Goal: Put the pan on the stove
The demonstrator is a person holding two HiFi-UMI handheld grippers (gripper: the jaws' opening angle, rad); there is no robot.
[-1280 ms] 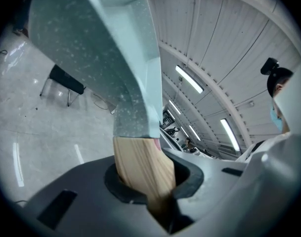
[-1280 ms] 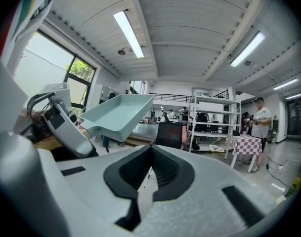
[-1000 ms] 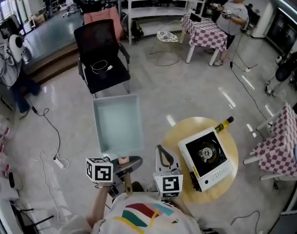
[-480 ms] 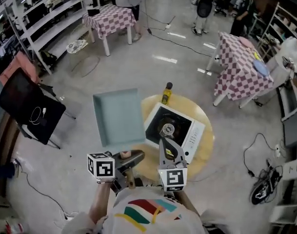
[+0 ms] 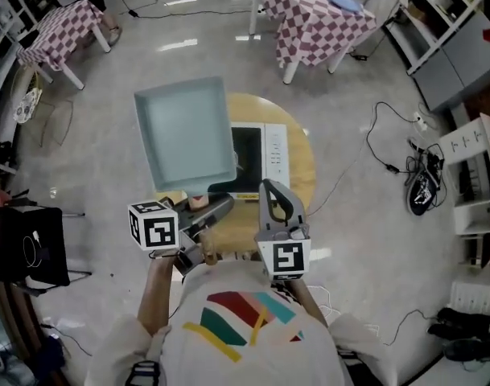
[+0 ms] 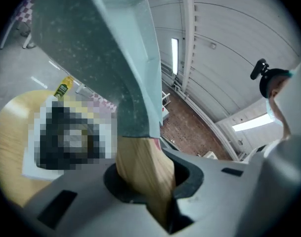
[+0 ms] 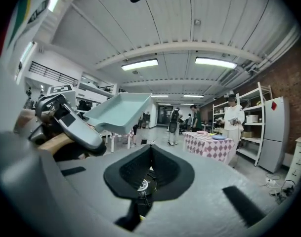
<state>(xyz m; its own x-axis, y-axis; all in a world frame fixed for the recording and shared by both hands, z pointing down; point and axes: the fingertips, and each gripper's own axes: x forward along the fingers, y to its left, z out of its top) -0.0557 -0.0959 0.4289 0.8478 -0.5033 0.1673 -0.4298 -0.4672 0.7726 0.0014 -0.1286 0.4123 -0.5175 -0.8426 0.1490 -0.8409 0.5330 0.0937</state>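
My left gripper [image 5: 211, 209] is shut on the wooden handle [image 6: 143, 167] of a square pale-teal pan [image 5: 184, 131]. The pan hangs tilted above the left part of the round wooden table [image 5: 305, 163] and hides the left side of the white-and-black portable stove [image 5: 259, 158]. In the left gripper view the pan [image 6: 91, 48] rises over the blurred stove [image 6: 71, 137]. My right gripper [image 5: 273, 193] hovers over the table's near edge, shut with nothing in it. In the right gripper view the pan [image 7: 120, 110] and the left gripper [image 7: 71, 122] show at the left, beyond the shut jaws of my right gripper [image 7: 151, 149].
A yellow-labelled bottle [image 6: 64, 87] stands on the table behind the stove. Checkered tables [image 5: 309, 14] [image 5: 63, 26] stand farther off. A black chair [image 5: 27, 252] is at the left, and cables [image 5: 389, 127] lie on the floor at the right. A person [image 7: 234, 117] stands by shelves.
The view has swung round toward the table. The pan, still held by my left gripper, now overlaps the stove's left side instead of hanging beside it. The right gripper stays shut.
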